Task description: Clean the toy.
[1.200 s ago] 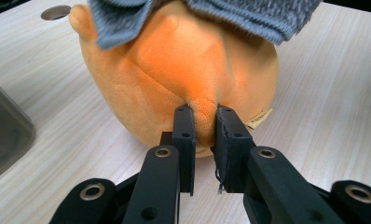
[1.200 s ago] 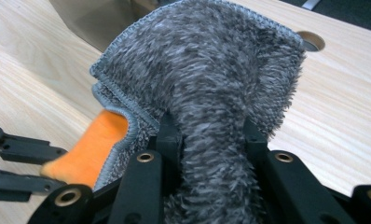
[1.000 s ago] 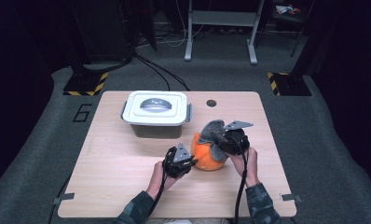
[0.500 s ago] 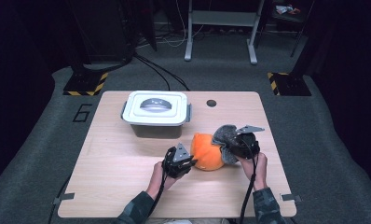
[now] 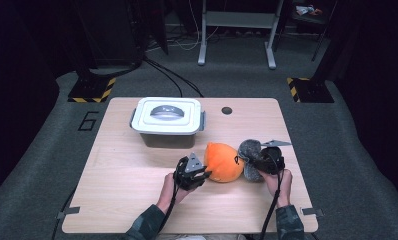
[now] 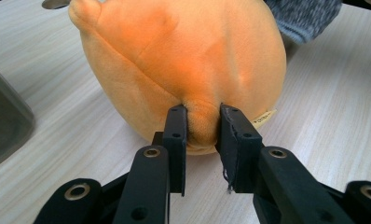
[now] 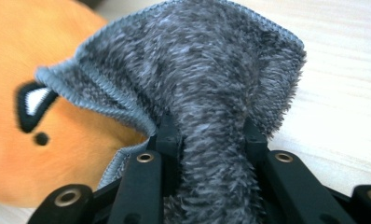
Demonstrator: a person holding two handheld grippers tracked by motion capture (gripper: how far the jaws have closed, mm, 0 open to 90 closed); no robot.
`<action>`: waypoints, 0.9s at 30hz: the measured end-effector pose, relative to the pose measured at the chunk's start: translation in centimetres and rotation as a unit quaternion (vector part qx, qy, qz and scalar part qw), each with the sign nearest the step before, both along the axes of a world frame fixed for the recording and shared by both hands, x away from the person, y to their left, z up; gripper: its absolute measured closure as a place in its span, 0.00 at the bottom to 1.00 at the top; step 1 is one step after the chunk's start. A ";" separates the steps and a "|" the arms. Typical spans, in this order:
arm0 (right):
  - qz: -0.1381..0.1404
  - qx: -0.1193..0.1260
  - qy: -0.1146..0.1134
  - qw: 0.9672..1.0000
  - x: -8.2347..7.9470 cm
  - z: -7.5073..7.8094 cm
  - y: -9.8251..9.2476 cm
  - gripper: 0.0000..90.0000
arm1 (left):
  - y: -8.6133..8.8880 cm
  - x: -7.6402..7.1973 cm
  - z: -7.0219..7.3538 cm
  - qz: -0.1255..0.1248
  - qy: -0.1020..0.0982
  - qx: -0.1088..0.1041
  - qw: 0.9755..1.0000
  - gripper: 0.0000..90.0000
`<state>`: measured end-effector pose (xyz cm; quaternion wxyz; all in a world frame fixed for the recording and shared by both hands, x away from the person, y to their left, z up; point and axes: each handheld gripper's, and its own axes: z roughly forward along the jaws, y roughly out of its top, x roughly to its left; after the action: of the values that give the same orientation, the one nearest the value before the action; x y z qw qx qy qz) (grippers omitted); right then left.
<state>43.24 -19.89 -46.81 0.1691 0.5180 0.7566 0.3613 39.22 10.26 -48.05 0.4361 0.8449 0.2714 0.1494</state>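
Note:
An orange plush toy (image 5: 223,162) lies on the wooden table (image 5: 127,200), right of centre. My left gripper (image 5: 203,175) holds its near-left end: in the left gripper view the jaws (image 6: 202,123) pinch a fold of orange plush (image 6: 183,60) and have just been opening slightly, with the fold still touching both pads. A grey fuzzy cloth (image 5: 249,152) sits against the toy's right side. My right gripper (image 5: 261,165) is shut on it, and in the right gripper view the grey pile (image 7: 211,79) bulges between the jaws (image 7: 211,133), with the orange toy (image 7: 34,140) behind.
A white lidded container (image 5: 167,117) stands at the back left of the table, behind the toy. A small dark hole (image 5: 227,110) marks the tabletop near the far edge. Black stands and cables lie on the floor beyond the table.
My right gripper has moved right and down with the grey cloth, drawing it off the top of the orange toy, which now shows more. The left hand has stayed put.

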 end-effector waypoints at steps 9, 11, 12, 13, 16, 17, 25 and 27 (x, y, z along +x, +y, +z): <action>0.055 0.038 -0.063 0.996 -1.3 4.2 1.8 0.76 | -0.2 -0.1 0.0 0.002 -0.005 -0.003 1.000 0.82; 0.071 0.038 -0.064 0.995 -1.3 5.0 3.1 0.75 | -0.3 -0.1 0.1 0.003 -0.006 -0.001 1.000 0.83; 0.079 0.035 -0.068 0.994 -1.2 5.2 3.7 0.75 | -0.3 -0.1 0.1 0.002 -0.007 -0.002 1.000 0.83; 0.087 0.032 -0.066 0.994 -1.1 5.4 4.4 0.75 | -0.3 -0.1 0.1 0.002 -0.007 -0.001 1.000 0.84; 0.109 0.024 -0.065 0.992 -0.7 5.6 6.2 0.75 | -0.3 -0.1 0.2 0.000 -0.013 0.005 1.000 0.85; 0.115 0.019 -0.066 0.991 -0.6 5.7 6.8 0.75 | -0.3 -0.2 0.2 0.000 -0.011 0.003 1.000 0.85; 0.140 -0.013 -0.058 0.988 0.3 4.9 9.6 0.73 | -0.4 -0.2 0.2 0.000 -0.014 0.003 1.000 0.86; 0.137 -0.019 -0.059 0.989 0.3 4.8 9.7 0.73 | -0.4 -0.2 0.2 -0.001 -0.014 0.002 1.000 0.86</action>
<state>43.58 -10.19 -42.04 0.1719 0.3838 0.8160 0.3966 39.04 9.90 -47.89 0.4383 0.8438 0.2642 0.1617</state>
